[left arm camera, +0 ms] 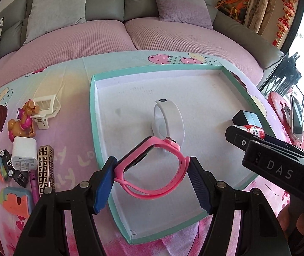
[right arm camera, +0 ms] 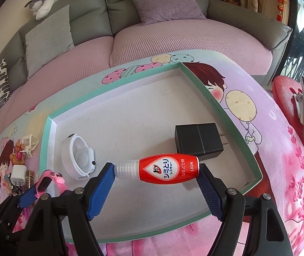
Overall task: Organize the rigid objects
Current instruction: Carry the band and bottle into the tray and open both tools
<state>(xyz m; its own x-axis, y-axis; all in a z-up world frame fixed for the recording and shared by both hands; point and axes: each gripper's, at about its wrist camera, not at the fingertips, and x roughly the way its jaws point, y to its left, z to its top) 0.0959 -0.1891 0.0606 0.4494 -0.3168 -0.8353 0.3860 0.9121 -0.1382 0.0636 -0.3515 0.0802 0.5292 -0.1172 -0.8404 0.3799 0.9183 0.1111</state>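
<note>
Carrying two items over tray (right arm camera: 226,111). Left gripper (left arm camera: 152,171) clenched on pink watch (left arm camera: 152,166), lower centre; right gripper (right arm camera: 156,177) clenched on red bottle (right arm camera: 164,168), centre. You lower each onto bare tray floor, clear of white watch (right arm camera: 78,157) and black charger (right arm camera: 197,144), then release.

Tray (right arm camera: 226,108) floor w/ most free room at far half. White watch (right arm camera: 78,156) blocks near-left, black charger (right arm camera: 198,141) near-right by the wall. Left of tray, clutter: white plug (left arm camera: 24,153), clip (left arm camera: 46,108), toy figure (left arm camera: 24,119) packed close.
</note>
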